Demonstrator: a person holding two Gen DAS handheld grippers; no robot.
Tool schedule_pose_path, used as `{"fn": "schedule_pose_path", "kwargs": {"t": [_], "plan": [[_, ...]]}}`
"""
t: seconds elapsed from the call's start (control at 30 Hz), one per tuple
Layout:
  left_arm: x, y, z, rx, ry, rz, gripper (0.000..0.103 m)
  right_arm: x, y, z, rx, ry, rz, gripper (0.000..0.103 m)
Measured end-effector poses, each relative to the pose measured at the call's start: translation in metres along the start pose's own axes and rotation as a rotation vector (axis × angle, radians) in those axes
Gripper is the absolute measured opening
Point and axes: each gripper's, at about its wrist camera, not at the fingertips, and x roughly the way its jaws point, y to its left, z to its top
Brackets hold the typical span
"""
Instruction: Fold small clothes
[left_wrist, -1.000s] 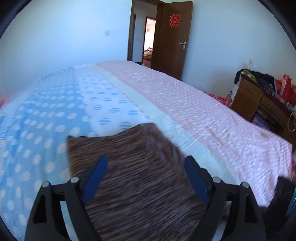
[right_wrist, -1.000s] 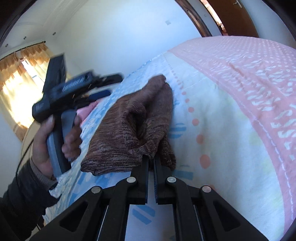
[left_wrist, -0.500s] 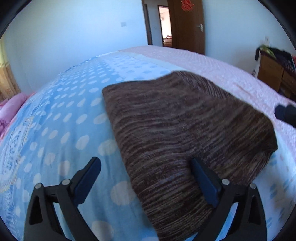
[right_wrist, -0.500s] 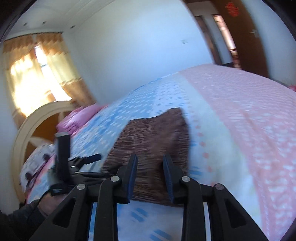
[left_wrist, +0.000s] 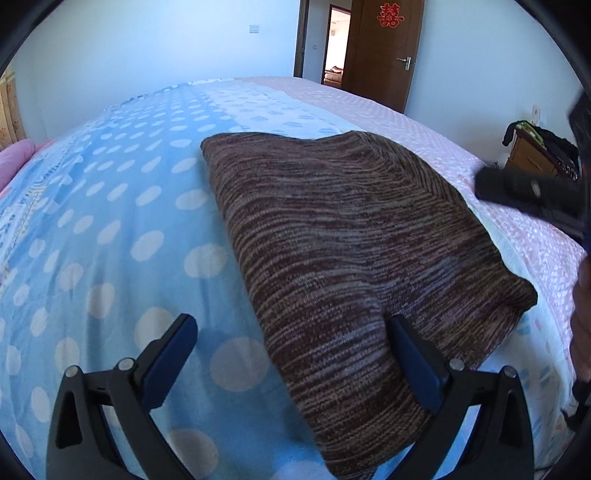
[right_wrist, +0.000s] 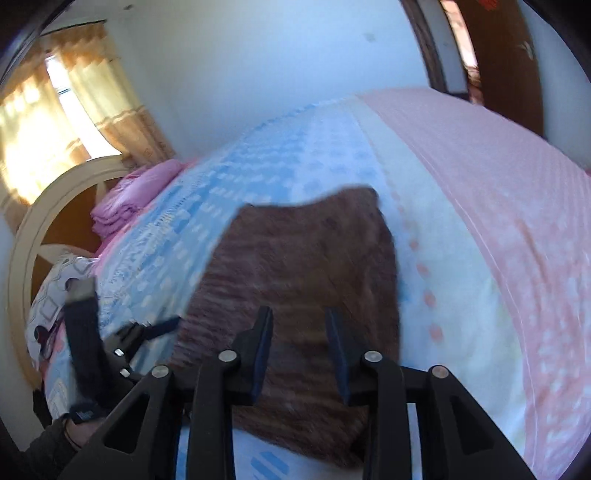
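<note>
A brown striped knit garment (left_wrist: 343, 236) lies folded flat on the bed (left_wrist: 110, 229), across the blue dotted part and the pale stripe. My left gripper (left_wrist: 291, 347) is open and empty just above the garment's near left edge, with its right finger over the cloth. In the right wrist view the garment (right_wrist: 303, 266) lies under my right gripper (right_wrist: 299, 347), which is open and empty above its near edge. The left gripper (right_wrist: 122, 339) shows there at the lower left. The right gripper's body (left_wrist: 528, 192) shows at the right of the left wrist view.
The bed cover turns pink (right_wrist: 517, 206) to the right. Pink folded bedding (right_wrist: 129, 199) and a curved headboard (right_wrist: 33, 229) are at the left. A wooden door (left_wrist: 384, 51) and a cluttered wooden cabinet (left_wrist: 535, 155) stand beyond the bed.
My right gripper let go of the garment's edge, opened and rose above it. The garment went from bunched to flat. My left gripper pulled back toward the garment's near left edge.
</note>
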Motion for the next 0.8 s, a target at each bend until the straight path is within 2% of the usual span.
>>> {"fn": "schedule_pose_path", "kwargs": {"t": [0.1, 0.13, 0.2, 0.27, 0.33, 0.43, 0.53, 0.6, 0.67, 0.73, 0.8], "plan": [[-0.001, 0.007, -0.002, -0.044, 0.005, -0.04, 0.103, 0.036, -0.006, 0.024, 0.024, 0.076, 0.072, 0.046], [-0.001, 0.01, -0.002, -0.06, 0.006, -0.052, 0.103, 0.055, -0.013, 0.03, 0.054, 0.115, 0.039, 0.046], [-0.002, 0.012, -0.002, -0.079, 0.003, -0.062, 0.103, 0.082, -0.034, 0.032, 0.073, 0.195, -0.115, 0.045], [-0.002, 0.011, -0.002, -0.076, 0.002, -0.057, 0.103, 0.084, -0.044, 0.033, 0.066, 0.164, -0.115, 0.043], [-0.002, 0.009, -0.002, -0.07, 0.005, -0.052, 0.103, 0.078, -0.039, 0.033, 0.041, 0.17, -0.164, 0.043], [-0.001, 0.009, -0.002, -0.067, 0.009, -0.048, 0.103, 0.064, -0.008, 0.033, -0.109, 0.131, -0.258, 0.043], [0.0, 0.01, -0.001, -0.066, 0.008, -0.046, 0.103, 0.065, 0.032, 0.037, -0.25, 0.094, -0.17, 0.043], [0.0, 0.01, -0.001, -0.062, 0.009, -0.041, 0.103, 0.073, 0.047, 0.037, -0.295, 0.115, -0.119, 0.043], [0.001, 0.009, -0.001, -0.057, 0.011, -0.035, 0.103, 0.095, 0.062, 0.036, -0.334, 0.17, -0.132, 0.043], [0.001, 0.01, -0.001, -0.058, 0.014, -0.033, 0.103, 0.125, 0.057, 0.029, -0.328, 0.28, -0.163, 0.044], [0.001, 0.011, -0.001, -0.062, 0.015, -0.036, 0.103, 0.127, 0.053, 0.032, -0.302, 0.254, -0.145, 0.048]]}}
